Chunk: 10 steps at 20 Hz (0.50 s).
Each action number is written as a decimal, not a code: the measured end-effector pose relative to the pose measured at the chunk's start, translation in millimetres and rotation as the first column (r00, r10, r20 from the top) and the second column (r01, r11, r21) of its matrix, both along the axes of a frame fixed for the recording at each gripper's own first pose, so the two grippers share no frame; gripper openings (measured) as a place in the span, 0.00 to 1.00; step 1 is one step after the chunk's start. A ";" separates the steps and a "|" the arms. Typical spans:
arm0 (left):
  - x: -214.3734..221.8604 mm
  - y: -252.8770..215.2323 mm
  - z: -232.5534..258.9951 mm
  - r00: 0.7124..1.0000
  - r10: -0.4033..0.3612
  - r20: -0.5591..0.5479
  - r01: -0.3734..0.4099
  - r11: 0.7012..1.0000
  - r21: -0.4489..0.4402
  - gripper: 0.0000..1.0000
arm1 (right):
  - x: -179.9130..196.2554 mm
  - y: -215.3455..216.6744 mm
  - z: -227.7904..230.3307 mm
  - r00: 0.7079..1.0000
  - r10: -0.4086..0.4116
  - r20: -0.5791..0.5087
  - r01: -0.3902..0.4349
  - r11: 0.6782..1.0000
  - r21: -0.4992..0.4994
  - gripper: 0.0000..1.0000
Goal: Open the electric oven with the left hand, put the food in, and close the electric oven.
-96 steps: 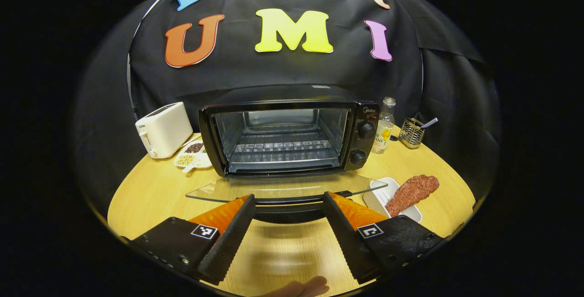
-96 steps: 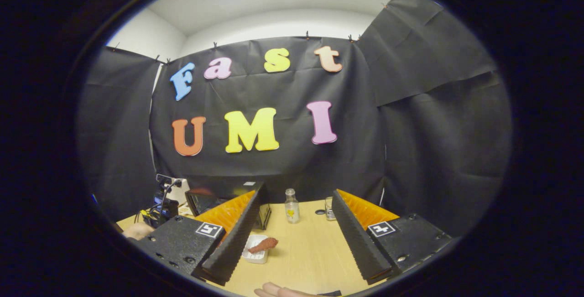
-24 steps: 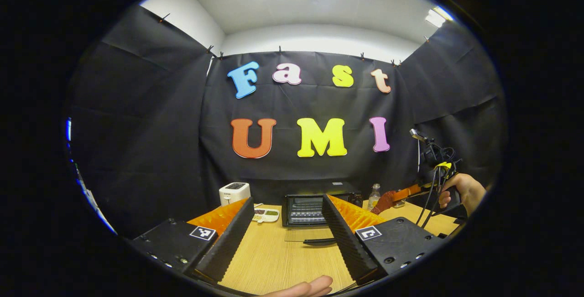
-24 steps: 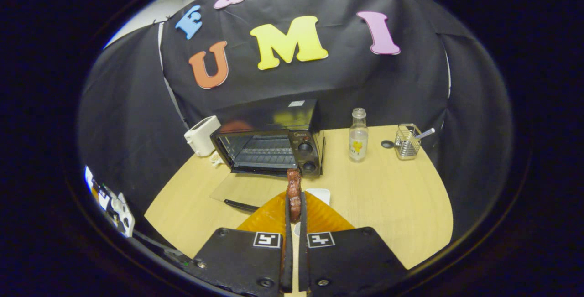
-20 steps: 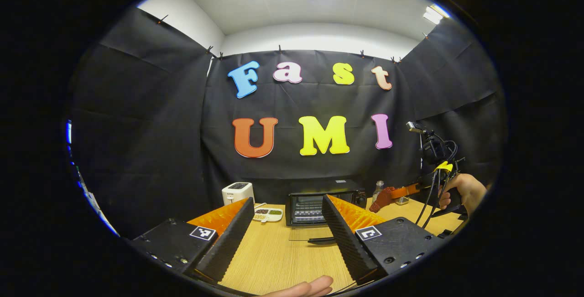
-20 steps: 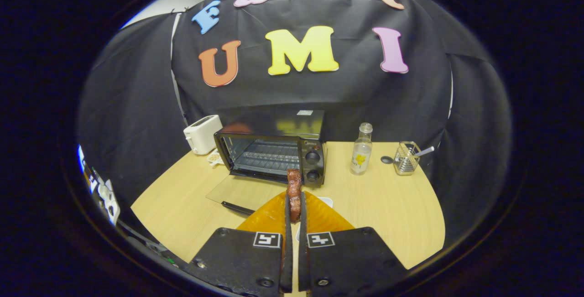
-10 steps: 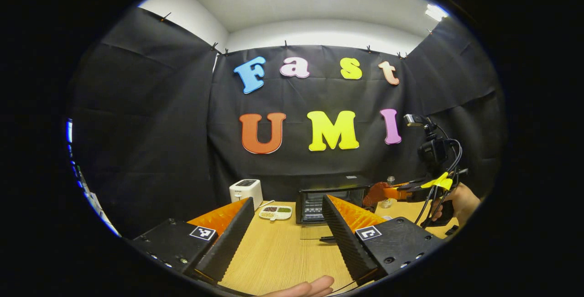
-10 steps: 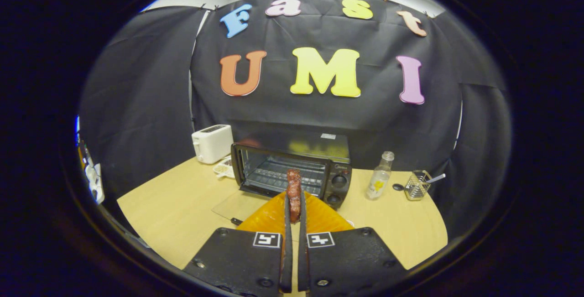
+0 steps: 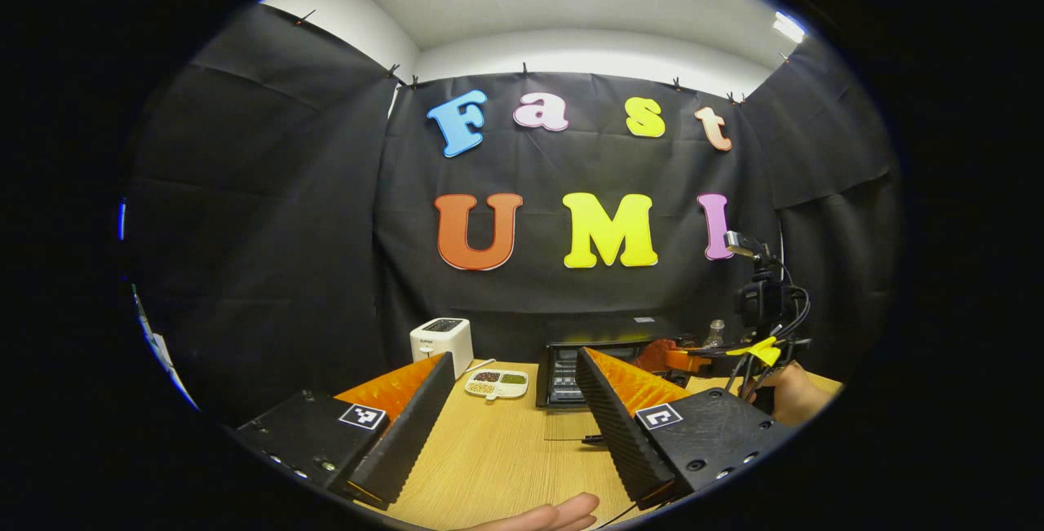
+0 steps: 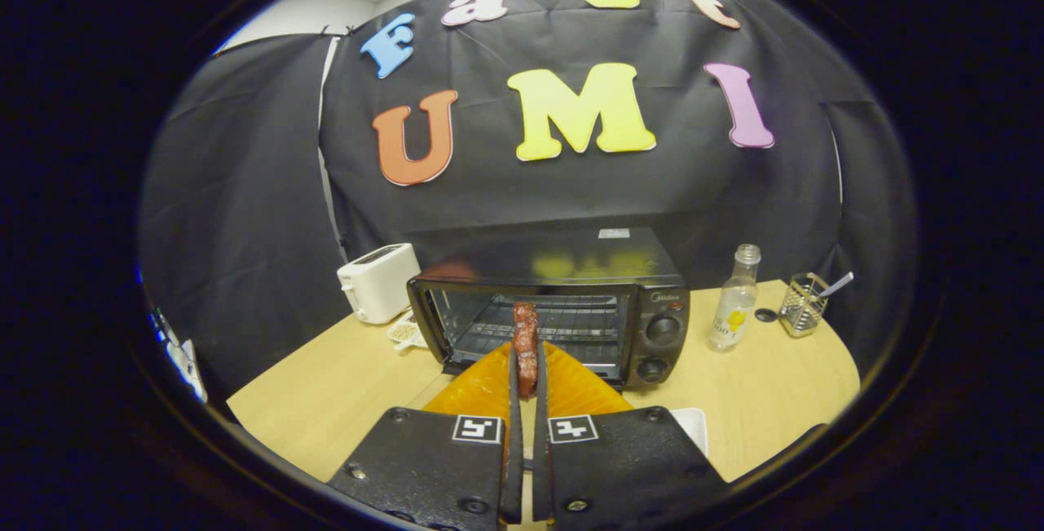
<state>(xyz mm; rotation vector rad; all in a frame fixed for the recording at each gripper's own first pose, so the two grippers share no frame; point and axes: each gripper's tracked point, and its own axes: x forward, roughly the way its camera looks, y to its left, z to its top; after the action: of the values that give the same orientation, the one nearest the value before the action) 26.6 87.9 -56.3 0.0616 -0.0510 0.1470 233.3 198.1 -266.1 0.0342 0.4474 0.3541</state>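
Your right gripper (image 10: 526, 372) pinches the strip of meat (image 10: 525, 343) between both fingers and holds it upright in front of the electric oven (image 10: 563, 311), whose mouth stands open with the wire rack showing behind the meat. Your left gripper (image 9: 510, 400) hangs with its fingers spread wide over the wooden table (image 9: 506, 457), well back from the oven and holding nothing. Left of the oven sits a white toaster (image 10: 379, 282); right of it, a glass bottle (image 10: 734, 298) and a wire holder (image 10: 801, 293).
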 end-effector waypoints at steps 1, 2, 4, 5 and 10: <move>2.5 3.9 -0.8 1.000 0.007 -0.004 -0.007 1.000 0.002 0.95 | 7.4 2.7 -7.2 1.000 -0.003 -0.011 0.003 1.000 0.002 0.08; 4.0 6.0 -1.4 1.000 0.012 -0.007 -0.012 1.000 0.003 0.84 | 14.4 6.3 -13.9 1.000 -0.007 -0.021 0.007 1.000 0.009 0.08; 8.1 7.7 -4.0 1.000 0.013 -0.011 -0.014 1.000 -0.002 0.95 | 25.3 16.0 -27.7 0.999 -0.007 -0.045 0.008 1.000 0.026 0.08; 9.2 9.9 -3.0 1.000 0.016 -0.011 -0.016 1.000 -0.004 0.95 | 31.0 20.3 -33.2 0.999 -0.005 -0.054 0.007 0.999 0.037 0.08; 15.0 17.6 -12.3 0.999 0.034 -0.042 -0.033 0.999 0.021 0.95 | 59.4 37.3 -56.5 0.997 -0.035 -0.068 0.043 0.991 0.125 0.08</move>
<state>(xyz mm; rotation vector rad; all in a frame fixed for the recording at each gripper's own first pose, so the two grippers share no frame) 41.6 105.5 -68.6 0.0859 -0.0089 0.1790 292.7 235.4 -322.6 0.1778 0.4883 0.3432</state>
